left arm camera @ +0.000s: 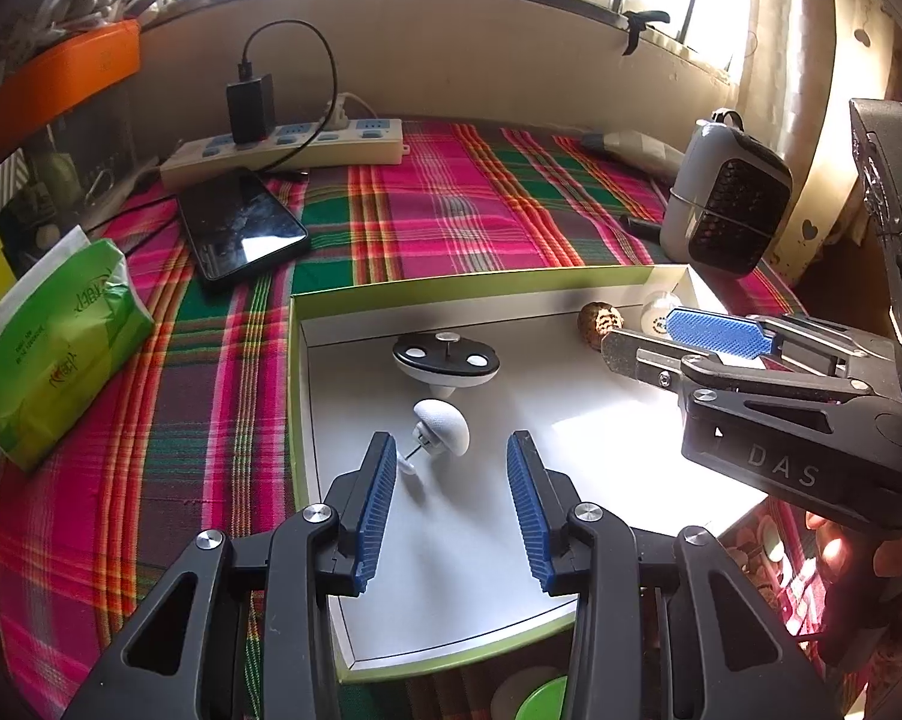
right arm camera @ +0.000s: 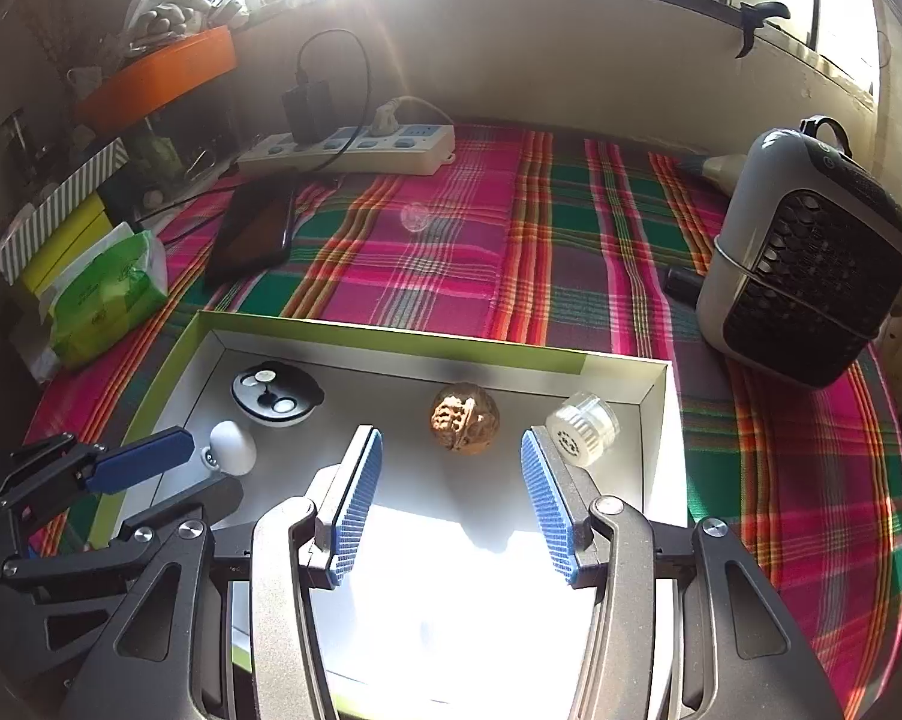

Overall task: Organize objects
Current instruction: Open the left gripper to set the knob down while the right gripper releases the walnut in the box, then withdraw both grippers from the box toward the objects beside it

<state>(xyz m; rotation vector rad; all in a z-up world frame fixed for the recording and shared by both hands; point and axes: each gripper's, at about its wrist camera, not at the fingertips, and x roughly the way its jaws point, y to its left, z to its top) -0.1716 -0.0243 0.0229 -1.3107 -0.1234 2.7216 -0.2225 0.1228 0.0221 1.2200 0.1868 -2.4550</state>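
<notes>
A shallow white box with a green rim (left arm camera: 300, 396) (right arm camera: 391, 339) lies on the plaid cloth. Inside it are a black-and-white disc (left arm camera: 446, 360) (right arm camera: 277, 393), a white mushroom-shaped piece (left arm camera: 445, 423) (right arm camera: 232, 447), a walnut (left arm camera: 600, 319) (right arm camera: 464, 417) and a clear ribbed cap (left arm camera: 658, 309) (right arm camera: 583, 420). My left gripper (left arm camera: 453, 444) (right arm camera: 211, 465) is open over the box; the mushroom piece lies just beyond its tips, untouched. Open too, my right gripper (right arm camera: 451, 438) (left arm camera: 640, 337) has its tips just short of the walnut, and the cap sits beside its right finger.
A power strip (left arm camera: 307, 147) with a charger, a dark phone (left arm camera: 241, 225) and a green tissue pack (left arm camera: 61, 336) lie at the back left. A small grey heater (right arm camera: 805, 258) stands at the right. An orange tray (right arm camera: 157, 75) sits on a shelf, left.
</notes>
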